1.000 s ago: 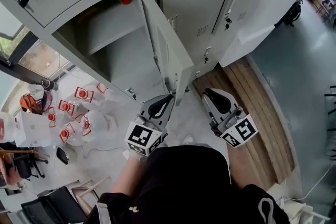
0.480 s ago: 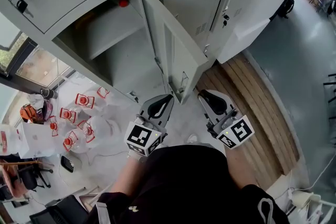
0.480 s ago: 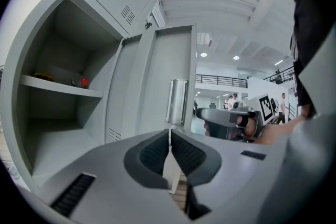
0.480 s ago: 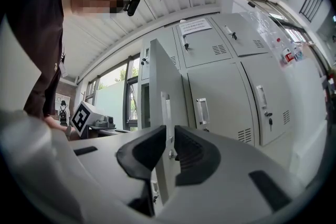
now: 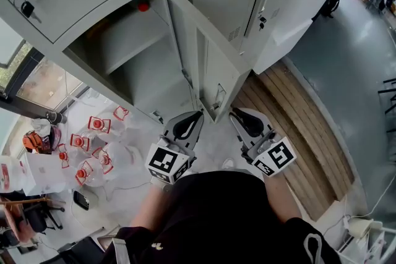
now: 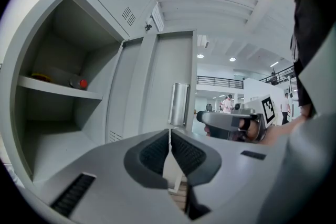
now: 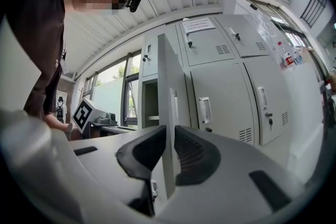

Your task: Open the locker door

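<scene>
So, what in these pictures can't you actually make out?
- Small red object on the open grey metal locker's shelf: too small in head view and left gripper view to identify.
- White paper notice on an upper locker door, right gripper view: print too small to read.
- Red-and-white items on the floor, head view: too small to identify.

Holds the left gripper [image 5: 195,115] low and forward, jaws pressed together on nothing, and the right gripper [image 5: 236,113] just beside it, jaws pinched on the edge of the locker door [image 7: 167,113], both pointing away from the torso, marker cubes nearest the body, bare forearms behind.
</scene>
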